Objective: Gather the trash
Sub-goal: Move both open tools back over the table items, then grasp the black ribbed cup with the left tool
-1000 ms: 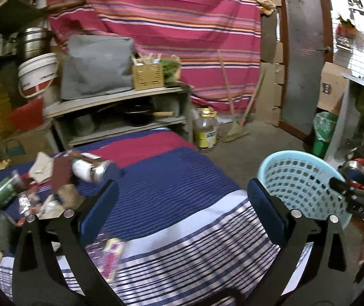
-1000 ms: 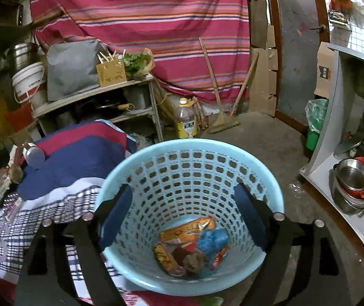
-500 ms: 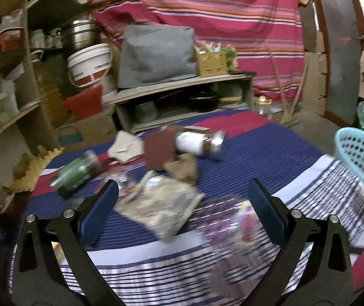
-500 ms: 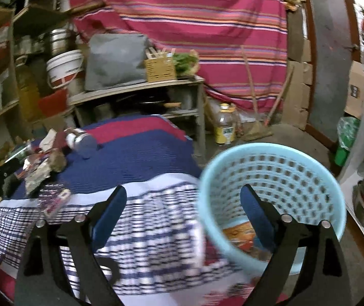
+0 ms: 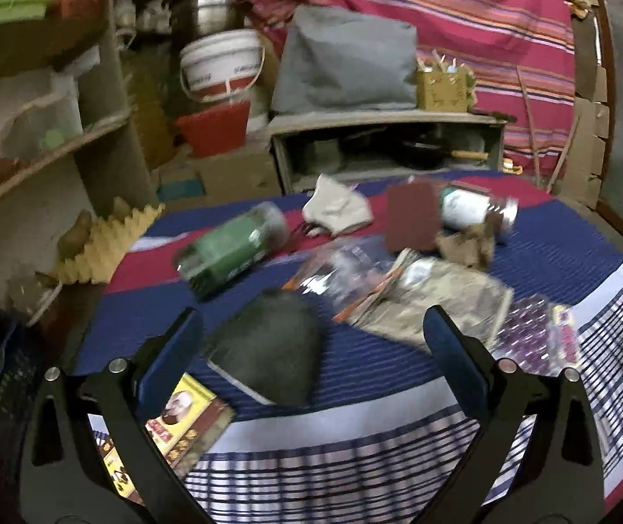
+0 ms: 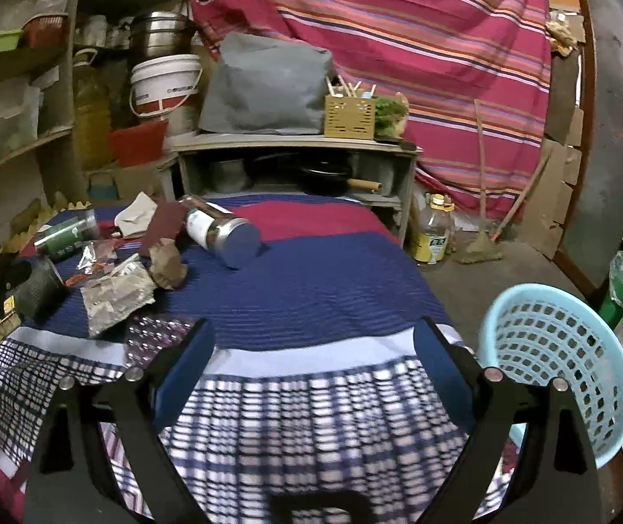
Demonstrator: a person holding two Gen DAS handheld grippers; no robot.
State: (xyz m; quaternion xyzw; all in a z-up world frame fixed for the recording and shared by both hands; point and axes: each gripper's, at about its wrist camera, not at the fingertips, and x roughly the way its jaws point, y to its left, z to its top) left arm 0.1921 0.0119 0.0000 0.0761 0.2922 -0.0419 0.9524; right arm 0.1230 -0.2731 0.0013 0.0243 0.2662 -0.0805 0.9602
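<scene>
Trash lies in a pile on the striped cloth: a green bottle (image 5: pixel 233 249), a white-labelled bottle (image 5: pixel 473 209), a silver wrapper (image 5: pixel 434 301), clear plastic (image 5: pixel 342 275), brown crumpled paper (image 5: pixel 468 244), a purple blister pack (image 5: pixel 534 336) and a dark crumpled lump (image 5: pixel 272 349). My left gripper (image 5: pixel 311 349) is open just above the cloth, and the dark lump lies loose between its fingers. My right gripper (image 6: pixel 313 367) is open and empty over the checked end of the cloth. The light blue basket (image 6: pixel 565 358) stands to its right.
A yellow-brown box (image 5: pixel 180 428) lies at the cloth's near left corner. Shelves (image 5: pixel 49 139) crowd the left side. A low shelf unit (image 6: pixel 294 166) stands behind the table. An oil bottle (image 6: pixel 431 231) and a broom stand on the concrete floor.
Both views have swung left. The right gripper has come away from over the basket to the cloth. The left gripper has moved over the trash pile to the dark lump.
</scene>
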